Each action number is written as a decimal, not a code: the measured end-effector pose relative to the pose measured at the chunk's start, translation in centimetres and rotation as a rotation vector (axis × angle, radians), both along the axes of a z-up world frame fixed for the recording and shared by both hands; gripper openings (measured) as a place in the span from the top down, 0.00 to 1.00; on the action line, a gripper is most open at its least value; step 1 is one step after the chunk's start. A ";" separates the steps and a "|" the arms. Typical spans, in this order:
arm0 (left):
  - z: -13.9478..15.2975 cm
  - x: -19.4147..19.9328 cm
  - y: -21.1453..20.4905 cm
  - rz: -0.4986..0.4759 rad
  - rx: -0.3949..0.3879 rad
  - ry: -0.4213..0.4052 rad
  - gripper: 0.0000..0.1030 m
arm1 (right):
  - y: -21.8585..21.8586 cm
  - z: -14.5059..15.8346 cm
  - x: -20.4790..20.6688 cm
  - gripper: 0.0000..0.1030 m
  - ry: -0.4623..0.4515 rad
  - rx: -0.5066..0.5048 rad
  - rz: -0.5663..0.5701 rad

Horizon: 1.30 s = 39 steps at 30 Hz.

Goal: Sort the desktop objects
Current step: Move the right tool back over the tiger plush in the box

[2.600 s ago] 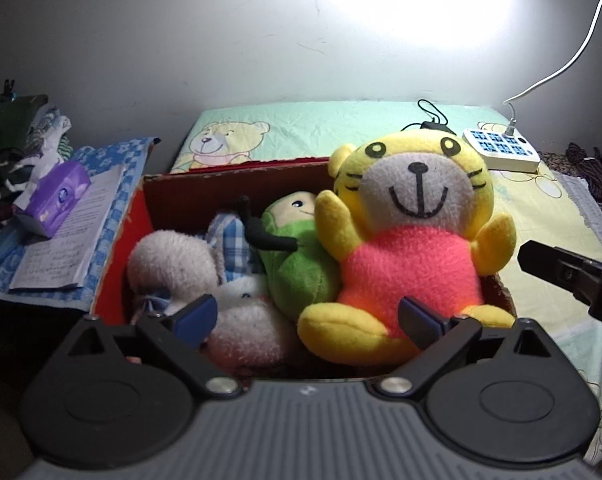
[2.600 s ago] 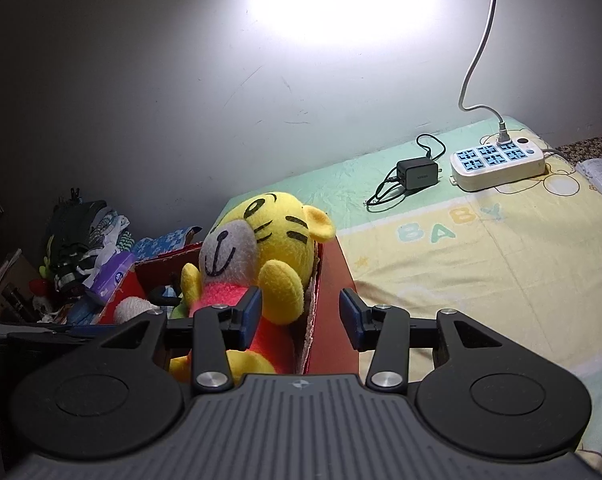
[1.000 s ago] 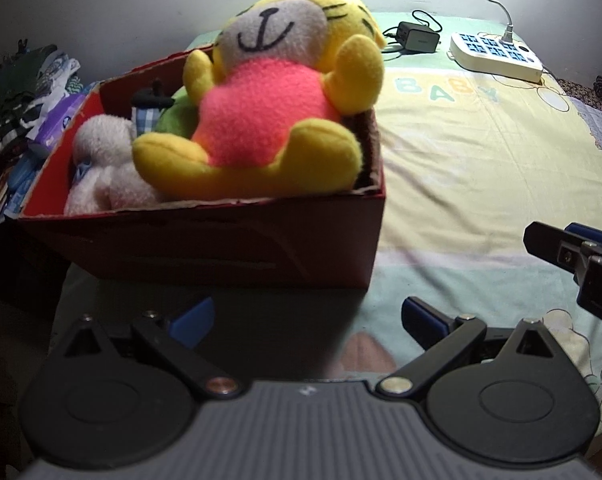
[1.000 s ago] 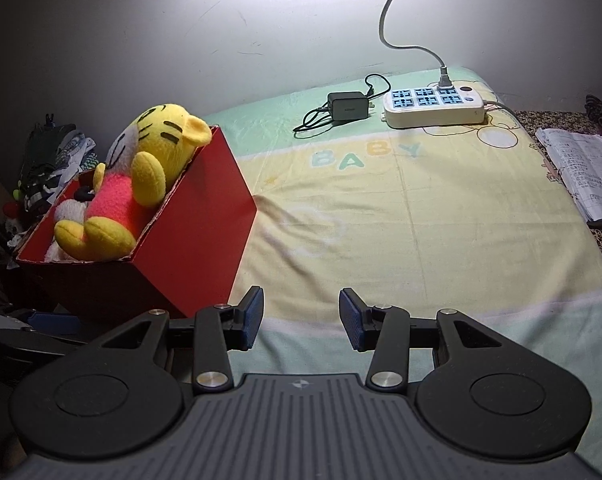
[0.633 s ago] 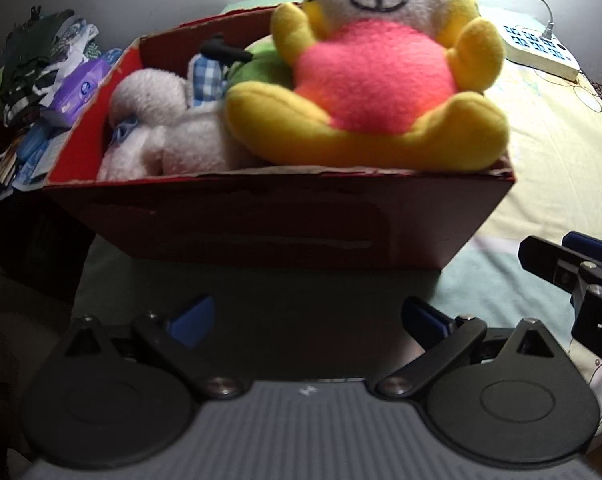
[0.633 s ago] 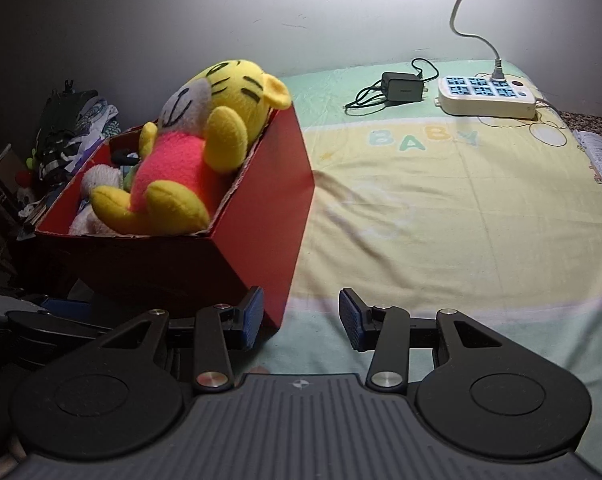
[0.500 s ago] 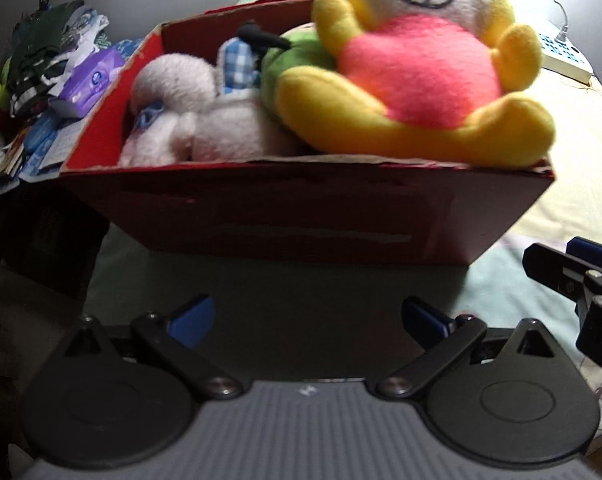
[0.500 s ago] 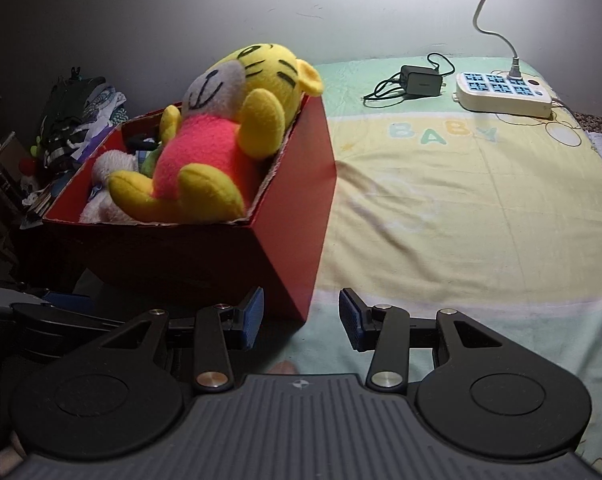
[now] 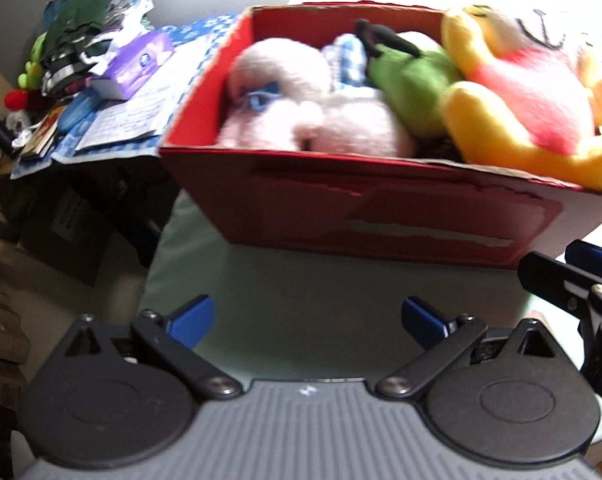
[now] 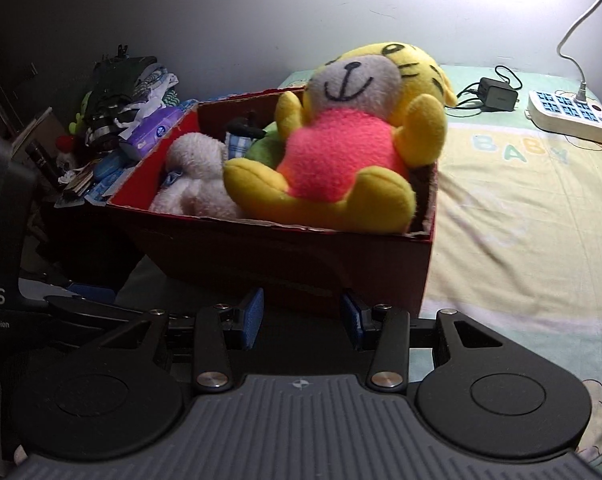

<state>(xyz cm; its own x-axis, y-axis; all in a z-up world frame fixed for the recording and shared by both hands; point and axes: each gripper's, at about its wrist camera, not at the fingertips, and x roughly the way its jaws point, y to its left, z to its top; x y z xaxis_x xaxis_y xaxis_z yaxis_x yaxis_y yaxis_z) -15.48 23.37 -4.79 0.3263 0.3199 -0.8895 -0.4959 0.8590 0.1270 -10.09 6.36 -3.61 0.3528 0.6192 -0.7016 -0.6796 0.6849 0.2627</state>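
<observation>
Two grippers, the left gripper [image 9: 307, 320] and the right gripper [image 10: 301, 318], are hovering with jaws apart, holding nothing, just before a red box [image 10: 301, 258] that is sitting on the bed [image 10: 521, 208]. Inside are lying a white plush [image 10: 195, 184], a green plush [image 9: 413, 80] and a yellow tiger plush [image 10: 341, 152].

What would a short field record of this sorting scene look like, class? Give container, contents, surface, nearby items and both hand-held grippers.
container: red cardboard box, open-topped
contents: yellow tiger plush in a pink shirt; white fluffy plush; green plush, partly hidden
surface: pastel baby-print sheet
nearby items: white power strip; black charger; purple tissue pack
left hand-held gripper: open, empty, short of the box
right hand-held gripper: open, empty, at the box's near wall
</observation>
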 end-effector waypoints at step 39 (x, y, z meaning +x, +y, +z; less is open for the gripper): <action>7.0 3.8 4.5 -0.091 0.082 -0.161 0.01 | 0.4 6.2 2.2 0.56 -0.157 0.066 -0.302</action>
